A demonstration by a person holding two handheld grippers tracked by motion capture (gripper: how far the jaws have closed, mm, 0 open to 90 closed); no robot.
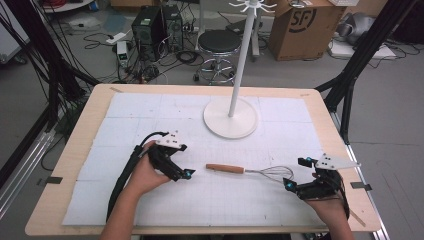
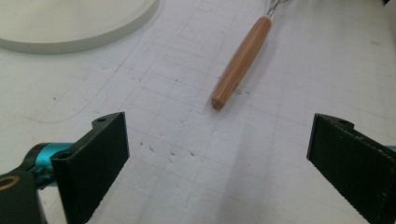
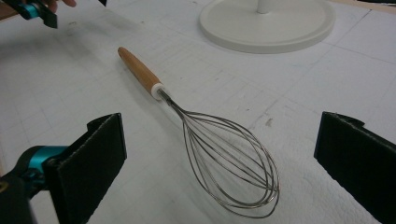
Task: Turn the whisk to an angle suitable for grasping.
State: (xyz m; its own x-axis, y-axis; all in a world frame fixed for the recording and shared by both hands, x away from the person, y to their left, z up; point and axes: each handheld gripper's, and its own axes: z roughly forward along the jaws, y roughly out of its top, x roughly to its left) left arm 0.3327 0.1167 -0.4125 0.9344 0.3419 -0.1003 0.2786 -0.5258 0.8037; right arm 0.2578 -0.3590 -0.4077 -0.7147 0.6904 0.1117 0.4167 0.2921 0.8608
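Wire balloon whisk with a wooden handle (image 1: 250,171) lies flat on the white gridded mat (image 1: 150,120) of the worktop, between both grippers. Left gripper (image 1: 186,173) fingers spread, near the handle end. Right gripper (image 1: 289,185) fingers spread, just beside the wire loops; white round stand base (image 1: 230,118) sits beyond.

bare mat (image 1: 150,120) around whisk (image 1: 250,171), stand base (image 1: 230,118) beyond

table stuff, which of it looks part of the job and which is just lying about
Likely in play:
wooden-handled wire whisk
left hand-held gripper, open
right hand-held gripper, open
white round-based hook stand

Just around:
black round stool
brown cardboard box
black computer tower
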